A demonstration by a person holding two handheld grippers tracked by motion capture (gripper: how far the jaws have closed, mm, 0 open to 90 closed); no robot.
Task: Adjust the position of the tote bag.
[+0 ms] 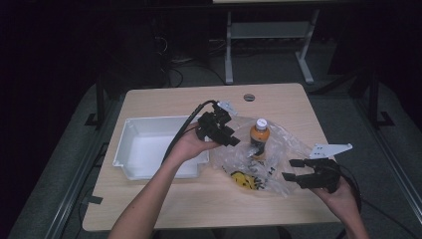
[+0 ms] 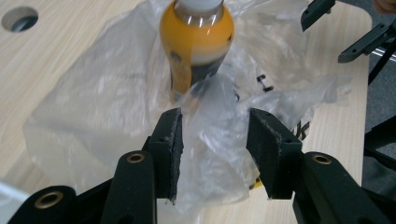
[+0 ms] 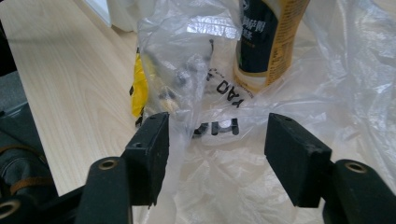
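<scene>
A clear plastic bag (image 1: pixel 283 149) lies crumpled on the wooden table (image 1: pixel 164 204). An orange drink bottle (image 1: pixel 259 134) with a white cap stands upright in it, and a yellow packet (image 1: pixel 242 180) lies in its near end. My left gripper (image 1: pixel 234 141) hovers just left of the bottle. Its jaws are apart in the left gripper view (image 2: pixel 215 140), with loose bag film (image 2: pixel 93 107) between them below the bottle (image 2: pixel 196 37). My right gripper (image 1: pixel 291 169) is at the bag's right edge, open (image 3: pixel 217 140), with film (image 3: pixel 355 70) between its jaws, facing the bottle (image 3: pixel 266 42) and the packet (image 3: pixel 138 88).
A white rectangular tray (image 1: pixel 130 149) sits on the left part of the table, close to my left hand. A round cable hole (image 1: pixel 249 97) is near the table's far edge. Dark floor and table legs lie beyond.
</scene>
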